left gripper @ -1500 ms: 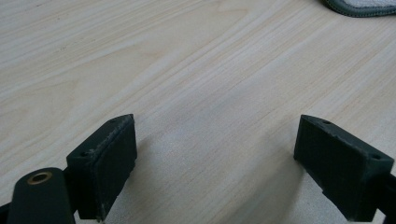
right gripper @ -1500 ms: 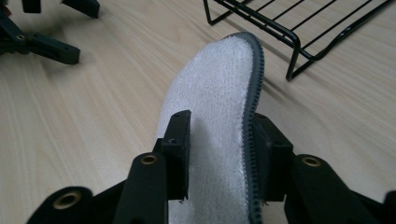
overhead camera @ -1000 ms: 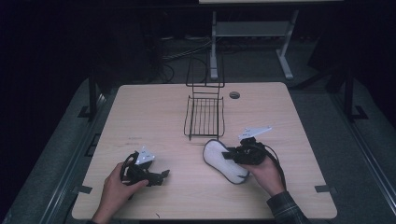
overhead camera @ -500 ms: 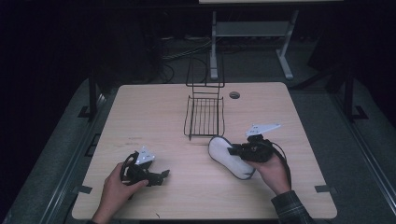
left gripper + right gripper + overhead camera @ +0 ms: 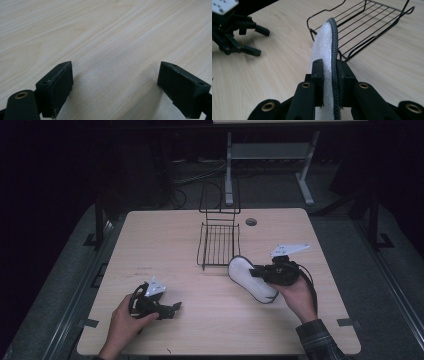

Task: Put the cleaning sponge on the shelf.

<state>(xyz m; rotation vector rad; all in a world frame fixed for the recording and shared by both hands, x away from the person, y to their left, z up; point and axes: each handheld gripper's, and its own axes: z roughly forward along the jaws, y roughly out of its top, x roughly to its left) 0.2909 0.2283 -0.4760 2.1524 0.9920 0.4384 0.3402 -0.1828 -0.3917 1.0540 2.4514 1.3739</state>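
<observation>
One white insole point(image 5: 249, 278) with a dark rim is pinched on edge between the closed jaws of the right gripper point(image 5: 260, 273), lifted just off the table point(image 5: 165, 235), its toe near the front right corner of the wire rack point(image 5: 219, 243). Well to the left of the rack and nearer the person, the left gripper point(image 5: 172, 308) rests on the table, jaws wide apart with only bare wood between them.

Wooden table point(image 5: 165, 245); wire rack point(image 5: 219, 243) on it.
</observation>
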